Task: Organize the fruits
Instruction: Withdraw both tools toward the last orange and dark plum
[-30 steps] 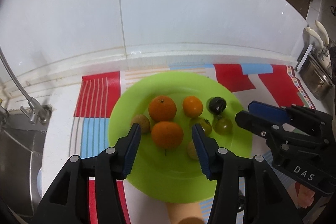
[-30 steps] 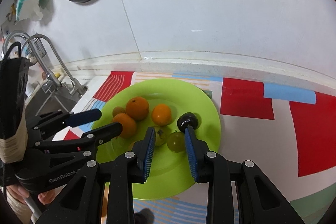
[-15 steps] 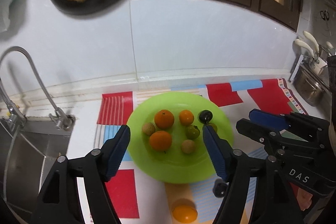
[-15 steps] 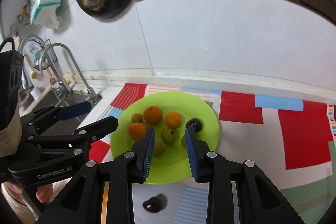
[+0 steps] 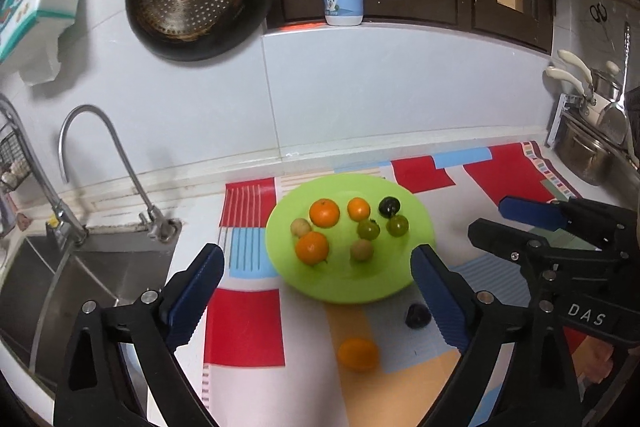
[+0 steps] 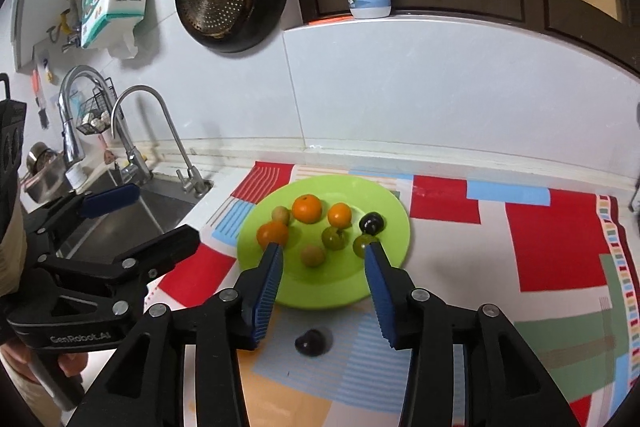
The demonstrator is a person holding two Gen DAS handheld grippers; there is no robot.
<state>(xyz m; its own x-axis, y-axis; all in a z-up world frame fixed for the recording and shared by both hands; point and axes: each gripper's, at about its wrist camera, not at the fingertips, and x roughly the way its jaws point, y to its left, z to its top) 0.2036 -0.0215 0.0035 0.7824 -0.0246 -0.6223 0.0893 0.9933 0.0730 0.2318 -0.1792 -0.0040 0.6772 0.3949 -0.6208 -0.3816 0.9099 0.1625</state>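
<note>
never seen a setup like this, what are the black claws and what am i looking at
No robot: a person holds a two-finger clamp in each hand, with a fisheye camera on each looking along its fingers. One picture looks out from the left gripper, the other from the right gripper. Both have just been opening and hold nothing. Below, on a colourful mat, a green plate carries eight small fruits; an orange fruit and a dark fruit lie off it.

Left hand-held gripper (image 5: 316,291): black plastic frame, ribbed blue pads, silver screws, white "GenRobot.AI" lettering. Right hand-held gripper (image 6: 323,269): same build, white "DAS" marking.
</note>
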